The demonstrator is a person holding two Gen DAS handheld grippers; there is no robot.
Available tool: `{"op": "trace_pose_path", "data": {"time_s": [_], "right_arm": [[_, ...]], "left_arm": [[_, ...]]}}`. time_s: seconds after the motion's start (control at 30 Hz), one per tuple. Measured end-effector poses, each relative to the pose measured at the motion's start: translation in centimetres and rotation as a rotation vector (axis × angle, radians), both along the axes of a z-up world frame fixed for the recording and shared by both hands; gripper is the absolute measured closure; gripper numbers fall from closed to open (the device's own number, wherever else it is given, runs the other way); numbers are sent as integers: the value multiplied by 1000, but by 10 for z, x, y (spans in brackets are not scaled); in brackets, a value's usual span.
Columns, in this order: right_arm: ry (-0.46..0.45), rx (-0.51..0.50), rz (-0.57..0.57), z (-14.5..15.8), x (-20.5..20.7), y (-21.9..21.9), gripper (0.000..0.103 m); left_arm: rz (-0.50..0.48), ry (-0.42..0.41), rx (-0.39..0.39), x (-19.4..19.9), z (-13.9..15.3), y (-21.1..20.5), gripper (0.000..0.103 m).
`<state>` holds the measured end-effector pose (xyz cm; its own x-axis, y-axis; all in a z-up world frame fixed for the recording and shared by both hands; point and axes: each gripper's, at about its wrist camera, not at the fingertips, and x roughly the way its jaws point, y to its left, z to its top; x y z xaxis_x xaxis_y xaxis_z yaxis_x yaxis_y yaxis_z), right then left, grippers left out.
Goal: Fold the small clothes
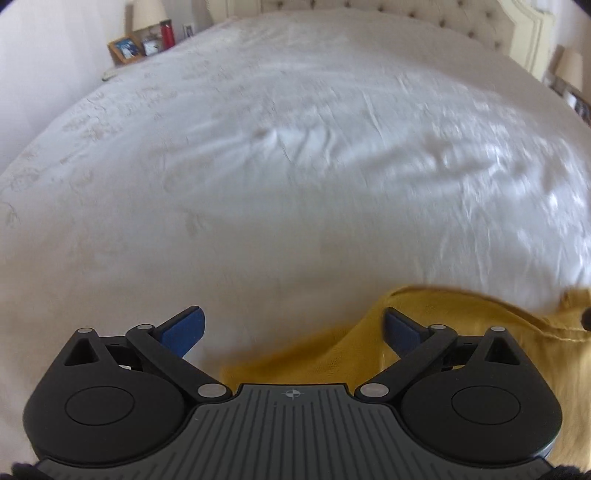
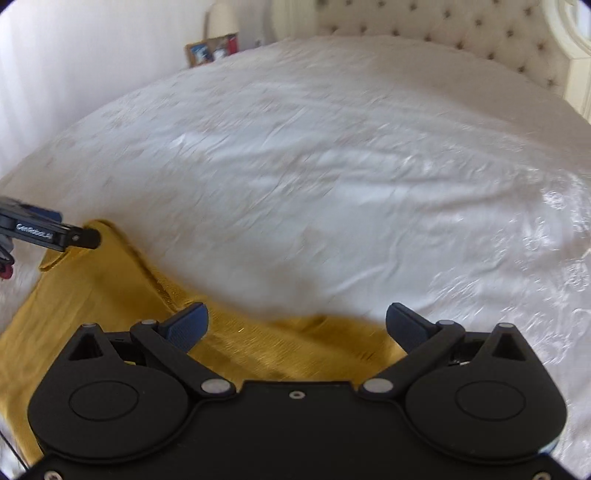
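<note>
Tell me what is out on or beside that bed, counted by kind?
Yellow garment: 1
Handheld grippers: 2, left gripper and right gripper, both open
Bedside lamps: 2, lamp at left and lamp at right
Framed photo: 1
Red bottle: 1
Total: 7

yellow garment [image 2: 110, 295]: 1 | bed [image 1: 258, 166]: 1 | lamps [image 1: 147, 14]: 2 | photo frame [image 1: 125, 48]: 1 | red bottle [image 1: 167, 34]: 1 | claws [image 1: 293, 328]: 2
</note>
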<state>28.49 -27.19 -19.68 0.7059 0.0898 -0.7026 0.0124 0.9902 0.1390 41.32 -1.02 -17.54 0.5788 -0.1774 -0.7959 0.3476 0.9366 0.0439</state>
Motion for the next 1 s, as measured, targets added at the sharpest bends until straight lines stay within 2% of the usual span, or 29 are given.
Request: {"op": "trace_pose_path", "data": {"time_s": [0.07, 0.2, 0.3, 0.43, 0.57, 0.7, 0.83, 0.87, 1.0], "right_arm": [[-17, 20, -35, 7, -5, -10, 1], [12, 73, -71, 5, -30, -20, 1], [91, 61, -78, -12, -54, -18, 1], [207, 70, -112, -37, -97, -16, 1], [283, 107, -136, -49, -142, -16, 1], [317, 115, -140, -48, -166, -18, 1], [312, 142, -191, -37, -168, -26, 1], [284, 165, -205, -31, -169, -28, 1], [207, 291, -225, -15, -167, -33, 1]], "left_arm": [[-8, -14, -20, -2, 10, 3, 1], [-54, 37, -54, -28, 12, 13, 0], [-111, 96, -11, -60, -6, 20, 0], [-151, 224, 61, -109, -41, 40, 0], [-153, 253, 51, -149, -53, 70, 0], [-147, 291, 57, -157, -54, 87, 0], [-181, 317, 102, -155, -44, 84, 0], [-175, 304, 87, -154, -37, 84, 0], [-169, 245, -95, -155, -9, 86, 0]]}}
